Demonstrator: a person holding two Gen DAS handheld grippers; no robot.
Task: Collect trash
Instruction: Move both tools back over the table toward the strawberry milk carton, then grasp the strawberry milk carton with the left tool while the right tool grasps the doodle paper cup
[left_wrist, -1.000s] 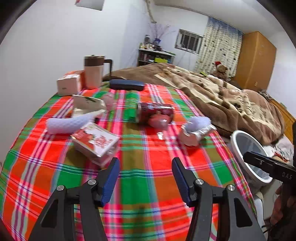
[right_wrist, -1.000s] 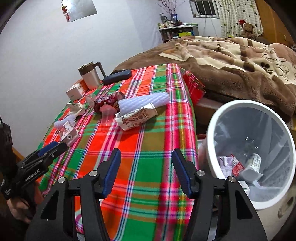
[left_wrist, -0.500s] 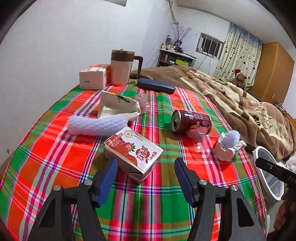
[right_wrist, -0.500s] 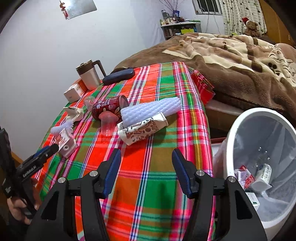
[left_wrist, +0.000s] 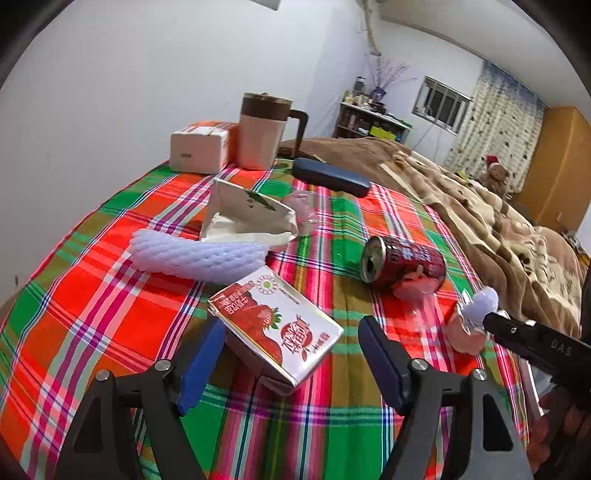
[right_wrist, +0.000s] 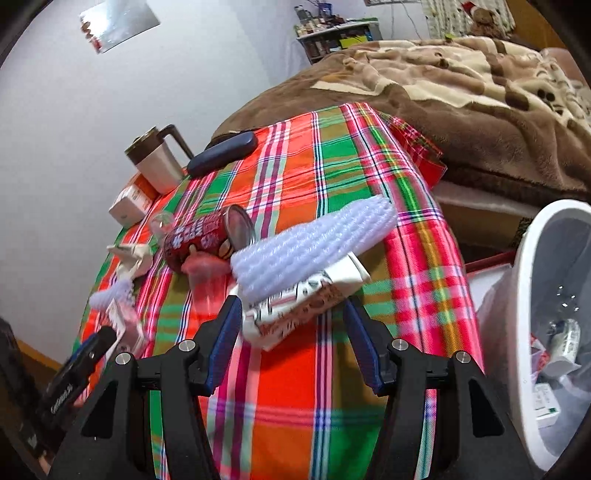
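Note:
My left gripper (left_wrist: 291, 354) is open, its jaws on either side of a red strawberry milk carton (left_wrist: 277, 325) lying on the plaid tablecloth (left_wrist: 92, 314). Beyond it lie a white foam sleeve (left_wrist: 195, 254), a torn cream carton (left_wrist: 247, 218), a red can (left_wrist: 402, 262) and a pink plastic cup (left_wrist: 417, 291). My right gripper (right_wrist: 293, 332) is open, its jaws around the near end of a crushed patterned paper cup (right_wrist: 306, 299) with a white foam sleeve (right_wrist: 314, 243) on top. The white trash bin (right_wrist: 517, 314) holds several wrappers.
A lidded mug (left_wrist: 264, 129), a small box (left_wrist: 201, 146) and a dark blue case (left_wrist: 330, 177) stand at the table's far side by the wall. A bed with a brown blanket (right_wrist: 461, 92) lies beyond the table. The bin stands off the table's right edge.
Both grippers have moved forward and down. The left one has closed in on the strawberry carton, the right one on the paper cup with the foam sleeve. Both stay open.

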